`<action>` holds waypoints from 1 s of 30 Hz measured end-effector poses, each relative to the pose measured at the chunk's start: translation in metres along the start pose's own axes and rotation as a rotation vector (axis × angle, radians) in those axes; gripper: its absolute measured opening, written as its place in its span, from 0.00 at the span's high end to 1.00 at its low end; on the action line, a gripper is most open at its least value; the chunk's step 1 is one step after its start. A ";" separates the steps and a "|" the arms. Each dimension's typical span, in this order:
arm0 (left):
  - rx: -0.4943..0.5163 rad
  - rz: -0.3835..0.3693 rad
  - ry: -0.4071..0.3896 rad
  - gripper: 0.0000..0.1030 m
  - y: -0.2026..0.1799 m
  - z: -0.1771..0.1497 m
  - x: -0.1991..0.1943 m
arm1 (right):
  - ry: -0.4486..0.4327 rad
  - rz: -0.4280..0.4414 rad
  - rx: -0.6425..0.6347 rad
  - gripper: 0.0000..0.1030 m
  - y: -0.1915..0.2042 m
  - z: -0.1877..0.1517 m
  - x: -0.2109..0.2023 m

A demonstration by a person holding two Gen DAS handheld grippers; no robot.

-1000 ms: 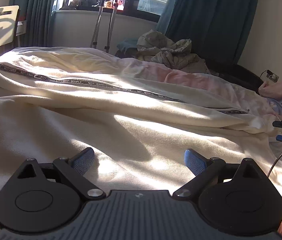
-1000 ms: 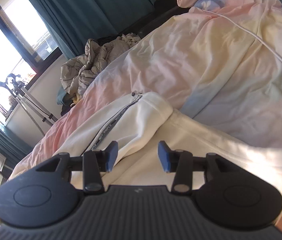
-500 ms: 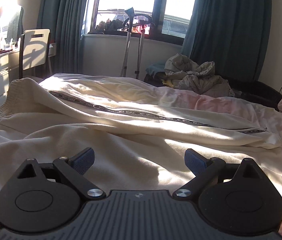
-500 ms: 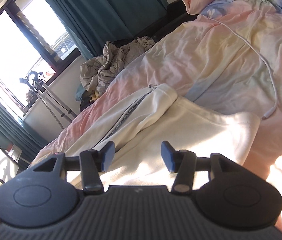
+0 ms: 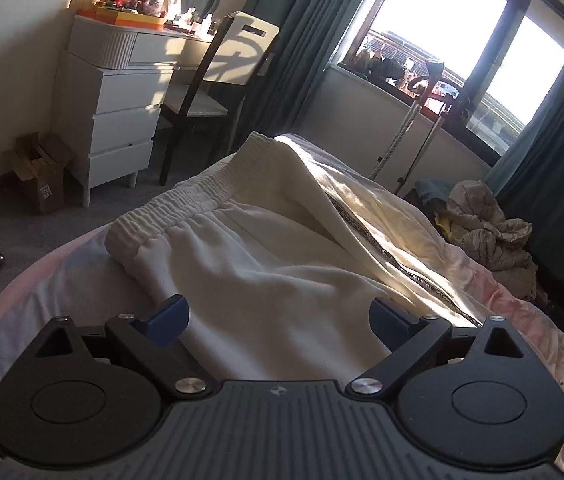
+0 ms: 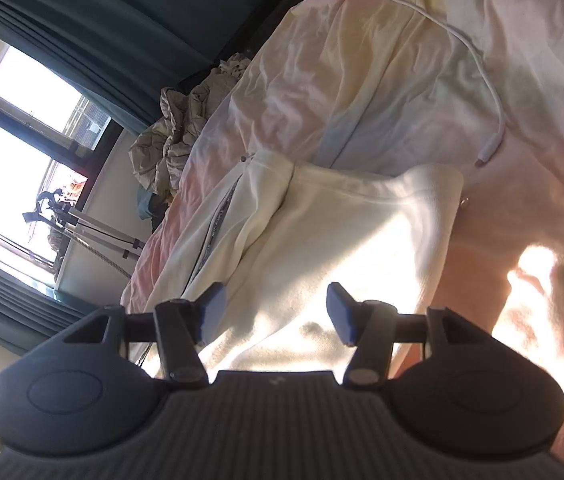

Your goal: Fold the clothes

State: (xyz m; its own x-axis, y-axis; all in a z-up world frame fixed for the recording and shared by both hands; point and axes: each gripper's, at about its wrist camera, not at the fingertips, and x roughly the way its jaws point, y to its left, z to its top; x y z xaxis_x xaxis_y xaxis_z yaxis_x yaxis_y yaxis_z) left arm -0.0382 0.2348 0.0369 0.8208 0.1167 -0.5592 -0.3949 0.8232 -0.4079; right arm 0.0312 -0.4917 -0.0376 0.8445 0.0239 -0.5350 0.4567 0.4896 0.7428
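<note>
Both pairs of my blue-tipped fingers are spread wide, holding nothing: my left gripper [image 5: 277, 322] hovers over the cream fleece trousers [image 5: 265, 264] filling mid-frame, elastic waistband upper left; my right gripper [image 6: 275, 312] hovers over their hems [image 6: 362, 216], centre frame, on the pastel bedsheet [image 6: 362, 80].

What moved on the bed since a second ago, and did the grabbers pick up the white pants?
Both cameras swung. The left gripper turned left toward the elastic waistband, bringing the dresser into view. The right gripper pulled back, showing more of the leg cuffs and the white cable. Nothing was grabbed: both stayed open, and the white pants lay flat as before.
</note>
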 end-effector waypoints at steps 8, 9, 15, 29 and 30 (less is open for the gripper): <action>-0.544 -0.132 0.186 0.07 0.111 -0.006 0.044 | -0.067 -0.096 0.190 0.29 -0.039 0.006 -0.025; -0.595 -0.156 0.197 0.09 0.119 -0.008 0.049 | -0.068 -0.098 0.213 0.25 -0.043 0.005 -0.027; -0.623 -0.177 0.235 0.17 0.127 -0.008 0.075 | -0.054 -0.144 0.351 0.19 -0.066 0.002 -0.022; -0.605 -0.186 0.241 0.64 0.122 -0.006 0.104 | -0.003 -0.149 0.295 0.44 -0.055 0.002 0.043; -0.593 -0.187 0.226 0.73 0.120 -0.005 0.099 | -0.011 -0.159 0.280 0.58 -0.053 0.003 0.044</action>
State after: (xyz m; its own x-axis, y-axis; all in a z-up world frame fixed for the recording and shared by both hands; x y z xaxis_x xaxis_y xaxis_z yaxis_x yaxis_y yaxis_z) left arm -0.0062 0.3426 -0.0707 0.8164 -0.1715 -0.5514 -0.4672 0.3648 -0.8054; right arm 0.0452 -0.5195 -0.0998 0.7586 -0.0441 -0.6501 0.6413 0.2271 0.7329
